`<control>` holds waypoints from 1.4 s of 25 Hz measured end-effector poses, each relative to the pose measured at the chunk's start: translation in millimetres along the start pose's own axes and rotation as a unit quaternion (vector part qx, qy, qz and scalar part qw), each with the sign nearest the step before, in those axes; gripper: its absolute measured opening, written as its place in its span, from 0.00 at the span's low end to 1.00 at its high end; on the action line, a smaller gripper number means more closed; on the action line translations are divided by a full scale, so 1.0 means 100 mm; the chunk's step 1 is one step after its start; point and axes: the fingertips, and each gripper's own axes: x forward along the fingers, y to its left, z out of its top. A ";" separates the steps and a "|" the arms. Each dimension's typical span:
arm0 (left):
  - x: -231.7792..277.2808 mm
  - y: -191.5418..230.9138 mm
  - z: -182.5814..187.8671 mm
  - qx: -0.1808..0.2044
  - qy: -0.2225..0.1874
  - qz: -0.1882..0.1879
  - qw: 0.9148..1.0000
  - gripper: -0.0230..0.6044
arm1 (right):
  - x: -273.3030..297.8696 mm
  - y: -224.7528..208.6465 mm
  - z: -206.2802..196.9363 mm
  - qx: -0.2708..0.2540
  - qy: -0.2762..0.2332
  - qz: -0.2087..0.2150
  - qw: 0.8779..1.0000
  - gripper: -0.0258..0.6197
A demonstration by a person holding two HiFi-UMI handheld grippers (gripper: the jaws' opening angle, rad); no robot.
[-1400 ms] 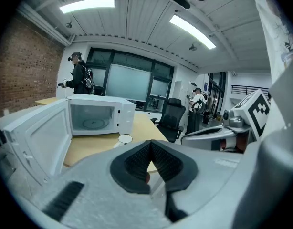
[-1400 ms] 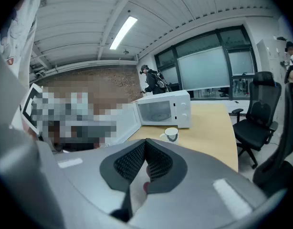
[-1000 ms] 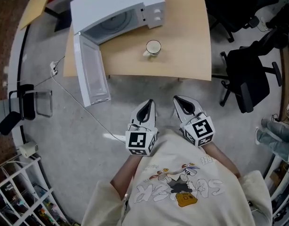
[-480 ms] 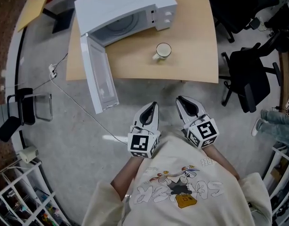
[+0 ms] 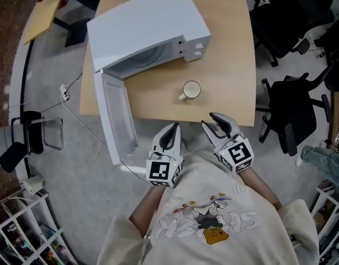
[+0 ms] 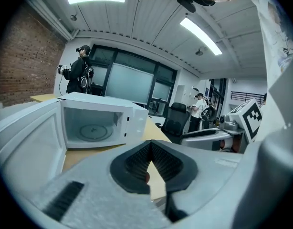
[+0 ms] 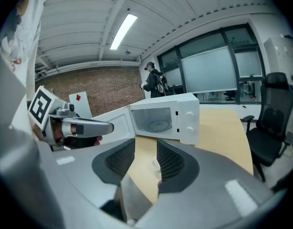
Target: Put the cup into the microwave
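A white cup (image 5: 191, 90) stands upright on the wooden table (image 5: 224, 48), near its front edge. Behind it is the white microwave (image 5: 147, 26), whose door (image 5: 117, 117) hangs open past the table's edge. My left gripper (image 5: 173, 127) is shut and empty, just short of the table edge, left of the cup. My right gripper (image 5: 210, 120) reaches the table edge in front of the cup; its jaws are opening with nothing between them. In the right gripper view the cup (image 7: 155, 164) shows through the gap of the right gripper (image 7: 145, 143), with the microwave (image 7: 165, 118) beyond. The left gripper view shows the left gripper (image 6: 149, 146) facing the microwave's empty cavity (image 6: 94, 128).
Black office chairs (image 5: 291, 101) stand right of the table. A cable (image 5: 86, 120) runs across the floor at the left, near a black stand (image 5: 26, 126). A white wire rack (image 5: 20, 225) fills the lower left corner. A person in black (image 6: 79, 75) stands far behind the table.
The table, cup and microwave have come closer to both grippers, which now reach the table's front edge. The right gripper's jaws have parted; the left has stayed shut.
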 end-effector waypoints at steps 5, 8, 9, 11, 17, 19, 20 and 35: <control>0.40 0.03 0.22 -0.002 -0.007 0.020 1.000 0.04 | 0.29 -0.32 0.12 -0.085 0.020 0.057 0.995 0.36; 0.53 0.15 0.26 -0.009 -0.011 0.042 0.999 0.04 | 0.52 -0.40 0.02 -0.114 0.031 0.095 0.988 0.36; 0.55 0.18 0.27 -0.012 -0.012 0.046 0.999 0.04 | 0.60 -0.42 -0.04 -0.126 0.038 0.107 0.985 0.40; 0.56 0.21 0.28 -0.018 -0.010 0.043 0.999 0.04 | 0.75 -0.46 -0.18 -0.160 0.058 0.125 0.977 0.51; 0.55 0.37 0.33 -0.027 -0.007 0.063 0.998 0.04 | 1.18 -0.70 -0.62 -0.230 0.091 0.134 0.960 0.64; 0.54 0.41 0.33 -0.029 -0.010 0.074 0.997 0.04 | 1.29 -0.74 -0.72 -0.229 0.093 0.143 0.958 0.66; 0.54 0.42 0.33 -0.030 -0.011 0.079 0.996 0.04 | 1.34 -0.75 -0.76 -0.228 0.094 0.147 0.958 0.68; 0.52 0.52 0.26 -0.052 -0.013 0.133 0.990 0.04 | 1.82 -0.84 -1.09 -0.213 0.108 0.179 0.954 0.64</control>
